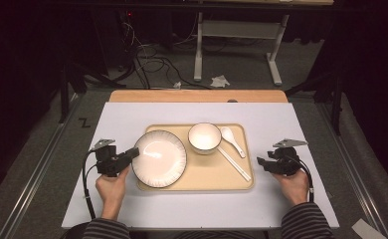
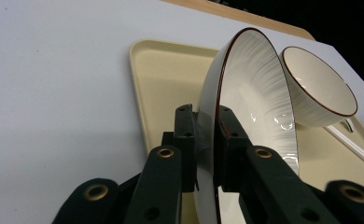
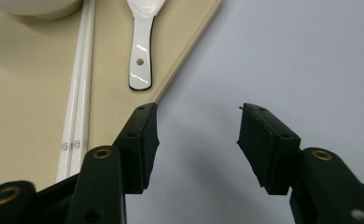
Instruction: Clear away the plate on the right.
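The left gripper (image 1: pixel 131 153) clamps the plate's (image 1: pixel 159 158) rim at the tray's (image 1: pixel 244 183) left edge, while the right gripper (image 1: pixel 263 163) waits apart-jawed just beyond the tray's right edge.

A lab-like recording space: dark curtained surroundings, tangled cables (image 1: pixel 149 62) on the grey carpet beyond the worktop (image 1: pixel 132 117), and a metal-legged desk frame (image 1: pixel 237 37) farther back.

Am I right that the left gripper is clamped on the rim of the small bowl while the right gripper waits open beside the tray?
Not quite: the left gripper is clamped on the rim of the large plate, not the small bowl, as the left gripper view shows. The right gripper is open beside the tray.
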Available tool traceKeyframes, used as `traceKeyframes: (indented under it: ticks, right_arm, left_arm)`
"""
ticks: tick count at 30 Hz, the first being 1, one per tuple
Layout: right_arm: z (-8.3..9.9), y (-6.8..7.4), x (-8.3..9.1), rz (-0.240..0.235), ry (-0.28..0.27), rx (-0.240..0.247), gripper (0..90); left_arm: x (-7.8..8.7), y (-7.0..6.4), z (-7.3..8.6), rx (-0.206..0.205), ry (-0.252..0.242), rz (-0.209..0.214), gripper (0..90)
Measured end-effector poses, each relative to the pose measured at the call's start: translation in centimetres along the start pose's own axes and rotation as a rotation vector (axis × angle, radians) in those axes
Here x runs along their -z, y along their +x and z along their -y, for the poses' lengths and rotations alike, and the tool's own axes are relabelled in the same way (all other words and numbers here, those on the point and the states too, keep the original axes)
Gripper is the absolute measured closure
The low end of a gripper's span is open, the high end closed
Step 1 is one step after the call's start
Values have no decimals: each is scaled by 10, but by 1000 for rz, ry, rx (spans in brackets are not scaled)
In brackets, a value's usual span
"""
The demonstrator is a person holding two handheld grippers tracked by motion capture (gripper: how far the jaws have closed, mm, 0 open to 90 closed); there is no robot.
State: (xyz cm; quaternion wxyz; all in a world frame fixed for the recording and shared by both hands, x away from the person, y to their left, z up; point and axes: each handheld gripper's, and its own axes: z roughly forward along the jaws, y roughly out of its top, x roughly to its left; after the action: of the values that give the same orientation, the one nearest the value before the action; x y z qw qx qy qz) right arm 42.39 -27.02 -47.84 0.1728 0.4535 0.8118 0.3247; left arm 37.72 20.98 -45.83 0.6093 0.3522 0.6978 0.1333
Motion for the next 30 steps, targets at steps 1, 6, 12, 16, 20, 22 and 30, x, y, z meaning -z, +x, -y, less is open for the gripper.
traceKeyframes:
  ticks: [1, 6, 12, 16, 20, 22, 30]
  right_arm:
    - [0, 0, 0, 1, -1, 3, 484]
    - [2, -1, 2, 11, 5, 4, 484]
    - [4, 0, 4, 20, 13, 6, 484]
    - [5, 0, 5, 22, 14, 4, 484]
    - [5, 0, 6, 24, 14, 3, 484]
    - [5, 0, 6, 24, 15, 4, 484]
    - [6, 0, 6, 23, 14, 7, 484]
  left_arm:
    - [-1, 0, 0, 0, 0, 0, 818]
    - [-2, 1, -1, 4, -5, -1, 824]
    - [-7, 2, 2, -11, 3, -15, 824]
    - [-8, 1, 2, -8, 11, -12, 818]
    - [-11, 3, 4, -12, 21, -16, 820]
    - [-12, 4, 5, -19, 25, -20, 821]
    - [-16, 3, 10, -31, 38, -30, 821]
